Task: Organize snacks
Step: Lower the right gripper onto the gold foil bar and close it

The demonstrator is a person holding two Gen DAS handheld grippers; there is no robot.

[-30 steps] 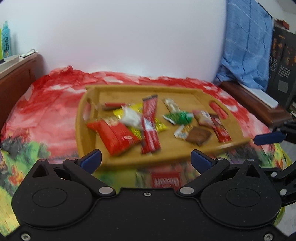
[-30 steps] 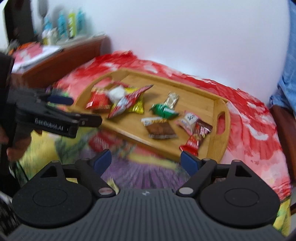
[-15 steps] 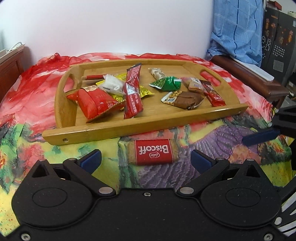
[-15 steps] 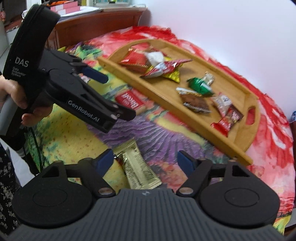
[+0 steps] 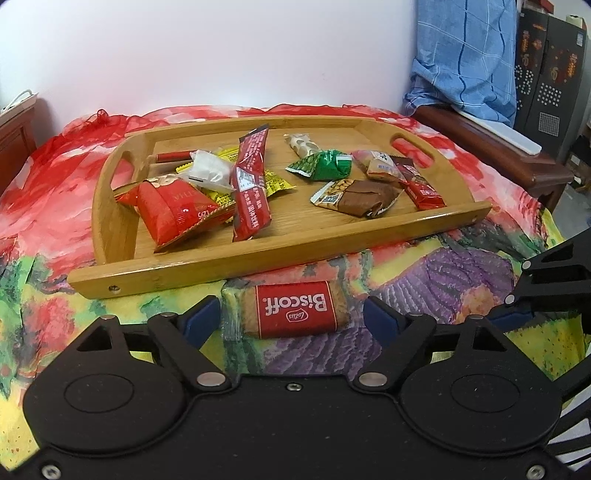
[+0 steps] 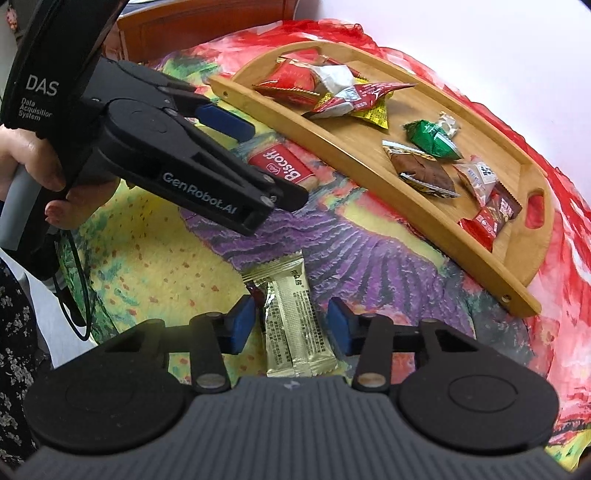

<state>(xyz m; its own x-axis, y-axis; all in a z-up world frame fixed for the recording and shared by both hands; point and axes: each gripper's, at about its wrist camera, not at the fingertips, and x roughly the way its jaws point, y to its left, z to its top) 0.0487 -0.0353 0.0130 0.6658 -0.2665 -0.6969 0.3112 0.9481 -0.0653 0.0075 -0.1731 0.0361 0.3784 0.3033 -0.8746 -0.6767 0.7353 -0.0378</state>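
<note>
A wooden tray (image 5: 280,254) holding several wrapped snacks lies on a colourful cloth; it also shows in the right wrist view (image 6: 369,155). A red Biscoff biscuit pack (image 5: 295,310) lies on the cloth just in front of the tray, between the open fingers of my left gripper (image 5: 291,317), not gripped. The pack also shows in the right wrist view (image 6: 284,166). A pale gold snack packet (image 6: 291,317) lies on the cloth between the open fingers of my right gripper (image 6: 291,326), not gripped. The left gripper (image 6: 255,162) appears in the right wrist view.
A white wall stands behind the tray. Dark wooden furniture (image 5: 491,147) with a blue checked cloth (image 5: 465,55) stands at the right, and a wooden cabinet (image 6: 203,26) at the left. The person's hand (image 6: 44,173) holds the left gripper.
Both grippers have come lower and closer to the cloth. The Biscoff pack now sits between the left fingers, and the gold packet between the right fingers.
</note>
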